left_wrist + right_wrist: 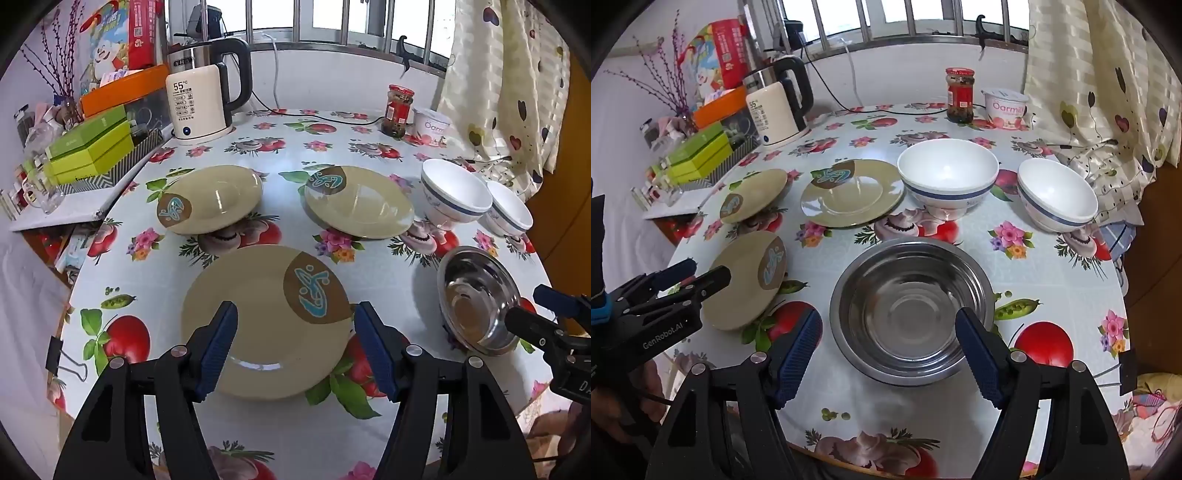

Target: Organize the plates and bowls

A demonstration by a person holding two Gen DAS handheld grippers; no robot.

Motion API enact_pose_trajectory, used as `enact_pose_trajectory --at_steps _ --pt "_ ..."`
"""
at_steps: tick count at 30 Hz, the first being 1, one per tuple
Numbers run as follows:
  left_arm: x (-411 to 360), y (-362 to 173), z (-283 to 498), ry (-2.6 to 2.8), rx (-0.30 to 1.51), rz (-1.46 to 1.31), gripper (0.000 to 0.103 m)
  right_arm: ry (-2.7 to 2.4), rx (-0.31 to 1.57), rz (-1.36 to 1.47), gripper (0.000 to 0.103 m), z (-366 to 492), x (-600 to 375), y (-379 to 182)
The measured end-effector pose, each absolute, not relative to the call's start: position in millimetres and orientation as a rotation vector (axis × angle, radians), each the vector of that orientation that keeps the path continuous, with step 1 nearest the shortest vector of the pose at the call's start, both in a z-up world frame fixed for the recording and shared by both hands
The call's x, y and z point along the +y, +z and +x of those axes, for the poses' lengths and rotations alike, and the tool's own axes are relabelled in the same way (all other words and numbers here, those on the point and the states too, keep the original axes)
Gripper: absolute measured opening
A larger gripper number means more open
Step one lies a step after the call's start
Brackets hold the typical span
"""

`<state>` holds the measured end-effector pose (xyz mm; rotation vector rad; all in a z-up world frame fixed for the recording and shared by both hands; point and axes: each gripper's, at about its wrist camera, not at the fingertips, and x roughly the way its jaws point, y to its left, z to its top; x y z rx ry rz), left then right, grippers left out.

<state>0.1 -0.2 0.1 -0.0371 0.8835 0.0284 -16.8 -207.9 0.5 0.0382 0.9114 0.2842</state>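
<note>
Tan near plate (258, 325) lies flat between the left gripper (295, 343) fingers, spread wide to grab it. Right gripper (888, 354), spread too, hovers at the steel bowl (910, 310).
</note>
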Motion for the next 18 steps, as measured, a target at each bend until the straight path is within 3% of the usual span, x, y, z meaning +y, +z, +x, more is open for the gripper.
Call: enact_pose_trajectory --at_steps 18 --pt "0.0 -3.8 0.7 0.015 0.898 0.012 0.066 0.281 0.906 0.021 0.076 -11.3 -200.0 2.6"
